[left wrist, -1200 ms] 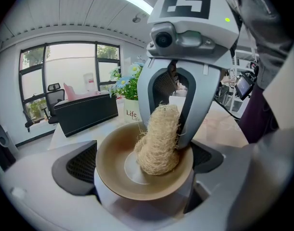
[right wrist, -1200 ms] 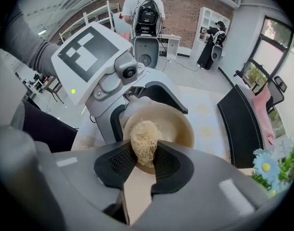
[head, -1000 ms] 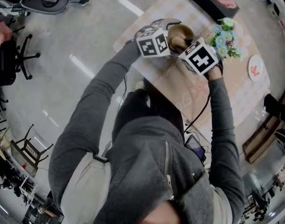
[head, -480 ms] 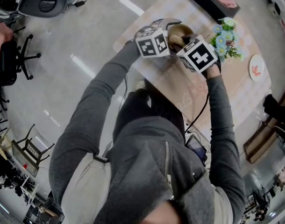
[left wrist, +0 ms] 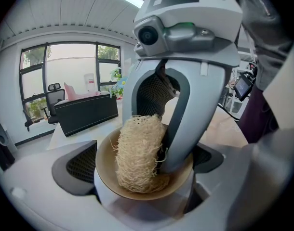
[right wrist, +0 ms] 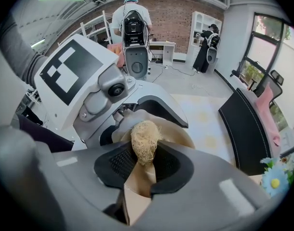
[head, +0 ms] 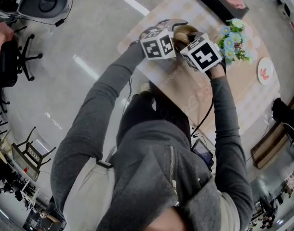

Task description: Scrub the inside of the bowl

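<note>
Checked tablecloth point(head: 190, 6) lies below the tan bowl point(left wrist: 103, 165) clamped in your left gripper point(left wrist: 142, 186); pressing hard inside it with the loofah scrubber point(right wrist: 144, 141) your right gripper point(right wrist: 144, 165) pinches could twist it loose.

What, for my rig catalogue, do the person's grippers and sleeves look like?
The left gripper and right gripper: light grey shells, black mesh pads, each topped by a white cube with black square markers. Grey sleeves; a black cable hangs beside the right one.

Left tongs point(left wrist: 143, 165), right tongs point(right wrist: 146, 163) clamped
</note>
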Demonstrator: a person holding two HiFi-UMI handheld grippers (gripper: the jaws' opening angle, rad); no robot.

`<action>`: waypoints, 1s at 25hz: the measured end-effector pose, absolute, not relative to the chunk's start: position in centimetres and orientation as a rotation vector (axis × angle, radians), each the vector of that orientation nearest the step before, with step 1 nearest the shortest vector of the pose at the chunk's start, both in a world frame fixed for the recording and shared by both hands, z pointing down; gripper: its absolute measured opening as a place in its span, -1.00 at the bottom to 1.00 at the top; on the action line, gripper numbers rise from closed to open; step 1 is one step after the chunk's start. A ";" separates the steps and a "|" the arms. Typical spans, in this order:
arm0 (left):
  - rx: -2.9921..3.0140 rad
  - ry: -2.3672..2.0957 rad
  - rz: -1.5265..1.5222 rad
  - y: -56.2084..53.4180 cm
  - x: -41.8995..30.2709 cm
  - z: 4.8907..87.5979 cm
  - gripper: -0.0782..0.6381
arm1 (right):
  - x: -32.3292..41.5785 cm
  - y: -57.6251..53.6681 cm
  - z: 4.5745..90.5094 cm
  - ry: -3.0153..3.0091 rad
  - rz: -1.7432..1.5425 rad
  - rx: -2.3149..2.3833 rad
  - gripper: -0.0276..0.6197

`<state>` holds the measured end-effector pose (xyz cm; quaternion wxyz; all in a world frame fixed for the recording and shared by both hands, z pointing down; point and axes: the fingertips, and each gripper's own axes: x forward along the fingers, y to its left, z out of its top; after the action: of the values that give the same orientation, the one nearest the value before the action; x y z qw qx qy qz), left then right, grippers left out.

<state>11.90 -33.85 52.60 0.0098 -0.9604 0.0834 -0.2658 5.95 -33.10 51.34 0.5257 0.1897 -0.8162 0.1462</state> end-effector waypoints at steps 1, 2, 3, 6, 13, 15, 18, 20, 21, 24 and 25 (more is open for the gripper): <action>-2.999 0.260 -0.830 -33.9 11.9 52.6 0.87 | 5.9 -33.2 51.4 -1.953 0.352 0.457 -0.65; -2.999 0.261 -0.830 -33.9 11.9 52.6 0.87 | 6.0 -33.2 51.4 -1.950 0.356 0.463 -0.65; -3.001 0.261 -0.830 -33.9 11.8 52.6 0.87 | 6.1 -33.3 51.4 -1.948 0.360 0.469 -0.65; -3.004 0.262 -0.830 -33.8 11.7 52.6 0.86 | 5.8 -33.5 51.2 -1.965 0.365 0.477 -0.65; -3.006 0.261 -0.824 -33.9 11.7 52.6 0.87 | 6.0 -34.4 51.0 -1.978 0.375 0.539 -0.65; -3.007 0.261 -0.822 -33.9 11.7 52.6 0.87 | 6.1 -34.4 51.2 -1.980 0.382 0.541 -0.65; -3.009 0.261 -0.822 -33.8 11.7 52.6 0.87 | 6.2 -34.5 51.3 -1.980 0.382 0.559 -0.65; -3.009 0.263 -0.820 -33.8 11.6 52.5 0.86 | 6.3 -34.7 51.3 -1.974 0.374 0.576 -0.65; -3.009 0.264 -0.820 -33.8 11.6 52.5 0.87 | 6.4 -34.8 51.3 -1.972 0.369 0.584 -0.65; -3.009 0.264 -0.820 -33.8 11.6 52.5 0.87 | 6.4 -34.9 51.1 -1.974 0.358 0.599 -0.65; -3.009 0.264 -0.821 -33.8 11.7 52.5 0.87 | 6.5 -35.0 51.1 -1.974 0.356 0.605 -0.65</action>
<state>11.65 -33.80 52.47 0.0056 -0.9613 0.0843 -0.2622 6.49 -34.96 51.10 0.4998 0.2502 -0.8160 0.1473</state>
